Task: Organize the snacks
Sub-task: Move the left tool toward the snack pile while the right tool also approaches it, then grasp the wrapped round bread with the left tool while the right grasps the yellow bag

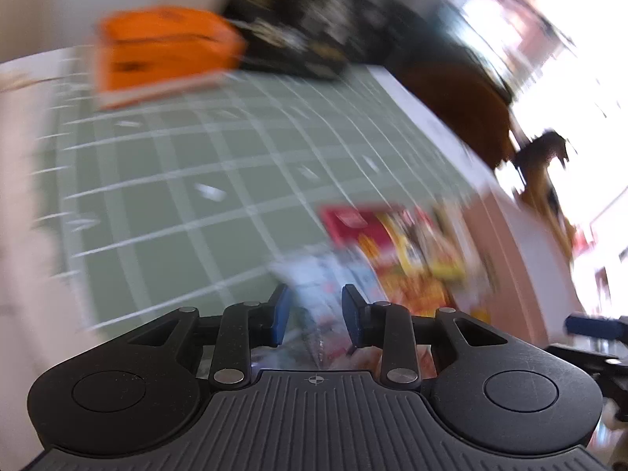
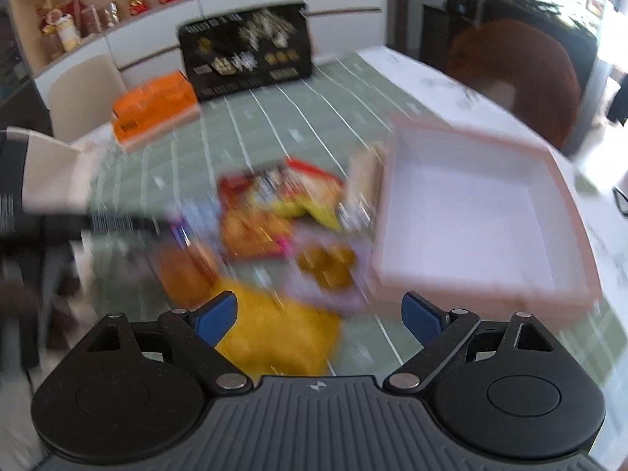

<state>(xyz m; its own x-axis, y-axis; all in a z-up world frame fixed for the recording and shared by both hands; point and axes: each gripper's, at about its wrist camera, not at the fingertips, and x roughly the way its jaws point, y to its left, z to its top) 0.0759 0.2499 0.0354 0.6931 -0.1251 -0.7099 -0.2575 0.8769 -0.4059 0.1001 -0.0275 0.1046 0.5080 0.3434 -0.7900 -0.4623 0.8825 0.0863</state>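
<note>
1. The snack packets (image 2: pixel 274 216) lie in a loose pile in the middle of the right wrist view. The pink tray (image 2: pixel 565 180) sits just beside them, on the right of the frame, with nothing in it. So the snacks likely need to go rightward into the tray.
2. The right gripper (image 2: pixel 320 316) is spread wide and holds nothing. A yellow packet (image 2: pixel 282 333) lies low in the frame, right between its blue fingers, so it looks nearest to grab.
3. The left gripper (image 1: pixel 316 316) has its fingers close together with a small gap. A pale packet (image 1: pixel 314 274) blurs between them. I cannot tell if it is pinched.
4. Everything rests on a green mat (image 2: pixel 314 90) with white lines. It is flat and open.
5. At the top of the frame sit an orange box (image 2: pixel 155 104) and a black box (image 2: pixel 245 49), well apart from the pile.
</note>
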